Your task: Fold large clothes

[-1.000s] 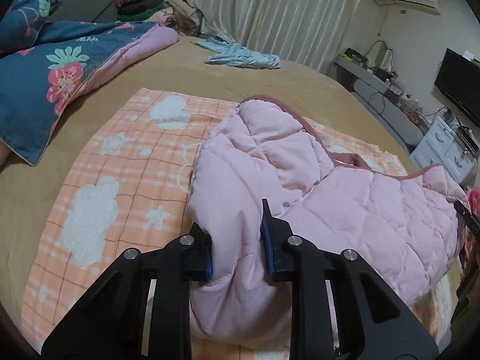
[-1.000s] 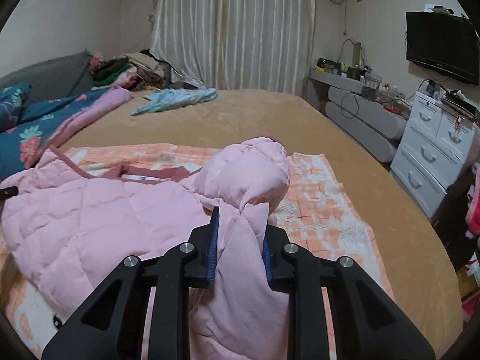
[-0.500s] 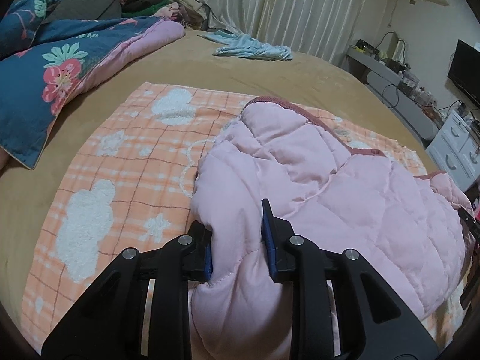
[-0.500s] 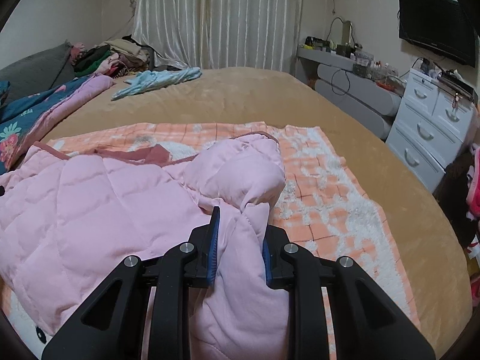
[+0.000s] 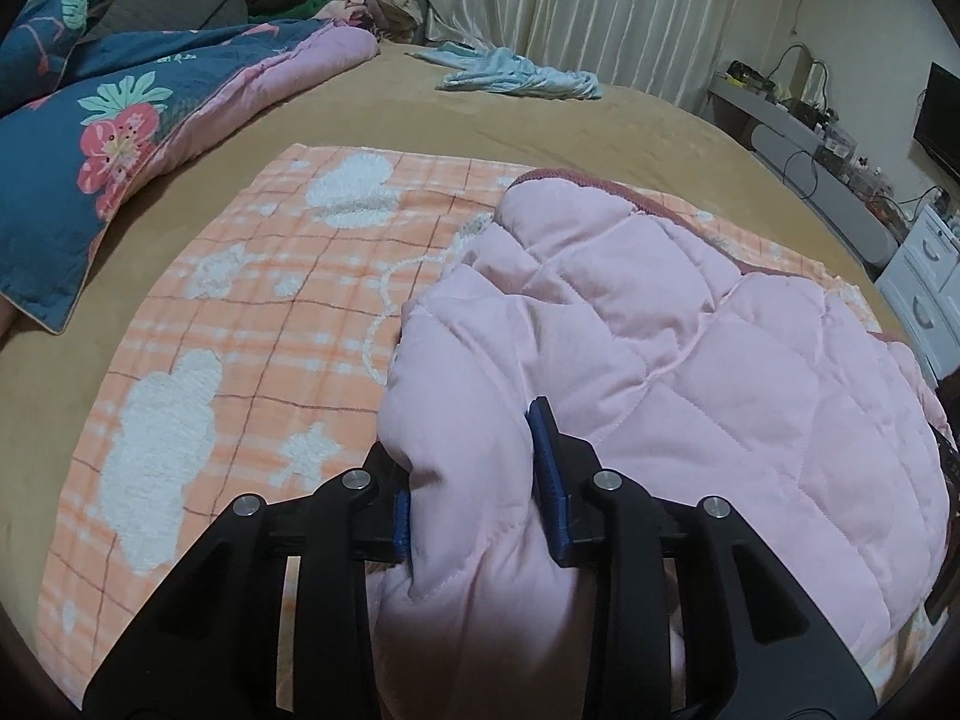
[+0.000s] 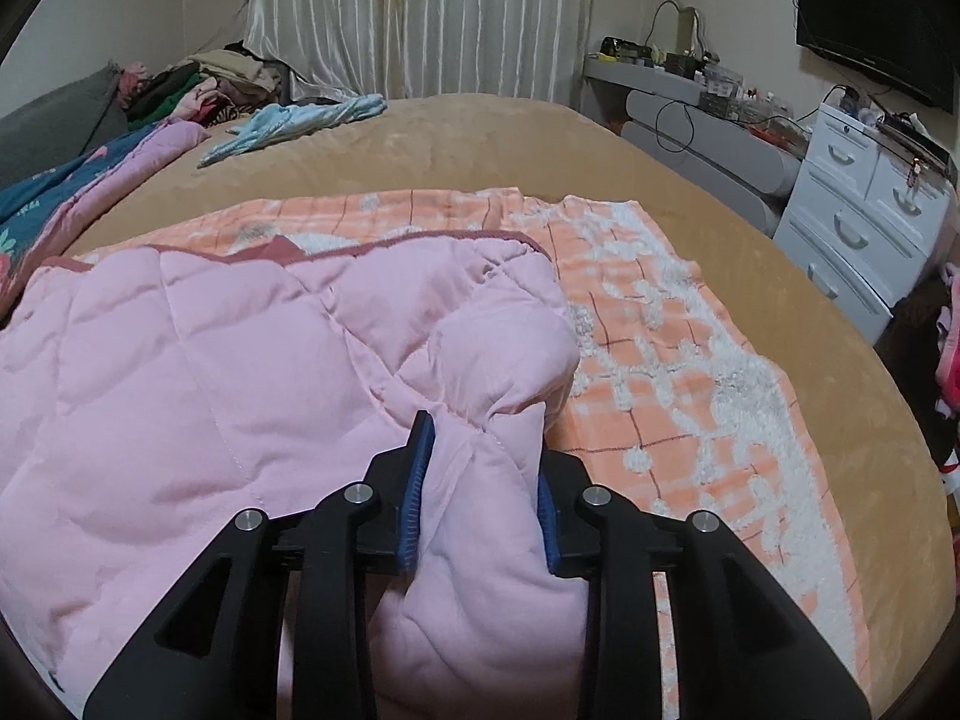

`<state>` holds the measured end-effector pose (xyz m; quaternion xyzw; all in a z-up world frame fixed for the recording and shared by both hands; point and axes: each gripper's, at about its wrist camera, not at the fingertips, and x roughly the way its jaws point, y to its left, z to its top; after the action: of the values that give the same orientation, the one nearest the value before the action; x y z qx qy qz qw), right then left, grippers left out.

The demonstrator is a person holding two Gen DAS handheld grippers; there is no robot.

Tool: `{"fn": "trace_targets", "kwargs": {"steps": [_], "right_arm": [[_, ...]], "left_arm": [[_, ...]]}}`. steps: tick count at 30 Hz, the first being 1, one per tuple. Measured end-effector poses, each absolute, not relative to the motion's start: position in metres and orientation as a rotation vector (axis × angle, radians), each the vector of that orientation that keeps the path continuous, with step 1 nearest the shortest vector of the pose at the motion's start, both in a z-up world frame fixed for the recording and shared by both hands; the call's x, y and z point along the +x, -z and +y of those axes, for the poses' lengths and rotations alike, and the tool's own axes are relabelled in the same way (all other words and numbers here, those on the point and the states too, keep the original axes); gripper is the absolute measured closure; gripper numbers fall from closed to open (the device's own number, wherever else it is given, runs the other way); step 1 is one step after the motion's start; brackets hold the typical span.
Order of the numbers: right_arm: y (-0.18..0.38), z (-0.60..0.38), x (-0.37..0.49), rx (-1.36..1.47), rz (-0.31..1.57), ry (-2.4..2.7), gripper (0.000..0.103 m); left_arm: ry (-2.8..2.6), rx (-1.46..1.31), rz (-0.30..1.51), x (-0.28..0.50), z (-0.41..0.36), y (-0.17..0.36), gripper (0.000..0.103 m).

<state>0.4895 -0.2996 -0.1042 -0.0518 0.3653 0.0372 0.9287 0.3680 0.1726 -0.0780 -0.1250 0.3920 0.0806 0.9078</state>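
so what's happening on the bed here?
A person is folding a pink quilted jacket on an orange checked blanket spread over the bed. The left hand-held gripper and right hand-held gripper each have a bunched edge of the jacket between their blue pads. Both sets of jaws are opening, apparently letting go of the fold.

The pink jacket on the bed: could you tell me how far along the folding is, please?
Done: the pink jacket lies doubled over on the orange blanket. In hand: the left gripper and right gripper are opening, fabric between both. Left: probably smoothing and another fold; it looks bulky.
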Motion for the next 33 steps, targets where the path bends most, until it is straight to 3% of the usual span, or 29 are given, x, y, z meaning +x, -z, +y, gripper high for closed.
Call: {"fn": "trace_targets", "kwargs": {"steps": [11, 13, 15, 20, 23, 28, 33], "right_arm": [[0.110, -0.307, 0.480, -0.097, 0.771, -0.029, 0.055], [0.108, -0.309, 0.476, -0.097, 0.774, -0.009, 0.045], [0.105, -0.312, 0.470, -0.112, 0.771, 0.029, 0.022], [0.091, -0.321, 0.448, -0.092, 0.742, 0.040, 0.008], [0.083, -0.321, 0.434, -0.100, 0.720, 0.019, 0.006], [0.065, -0.323, 0.407, -0.072, 0.689, -0.021, 0.004], [0.042, -0.324, 0.381, -0.032, 0.659, -0.057, 0.004]], "left_arm": [[-0.177, -0.243, 0.832, 0.366, 0.170, 0.076, 0.075], [-0.180, -0.240, 0.836, 0.364, 0.169, 0.075, 0.075], [-0.184, -0.236, 0.844, 0.362, 0.169, 0.072, 0.071], [-0.191, -0.229, 0.846, 0.355, 0.167, 0.065, 0.063], [-0.195, -0.226, 0.839, 0.349, 0.165, 0.058, 0.050], [-0.196, -0.214, 0.811, 0.334, 0.160, 0.040, 0.039], [-0.194, -0.207, 0.780, 0.317, 0.154, 0.018, 0.015]]}}
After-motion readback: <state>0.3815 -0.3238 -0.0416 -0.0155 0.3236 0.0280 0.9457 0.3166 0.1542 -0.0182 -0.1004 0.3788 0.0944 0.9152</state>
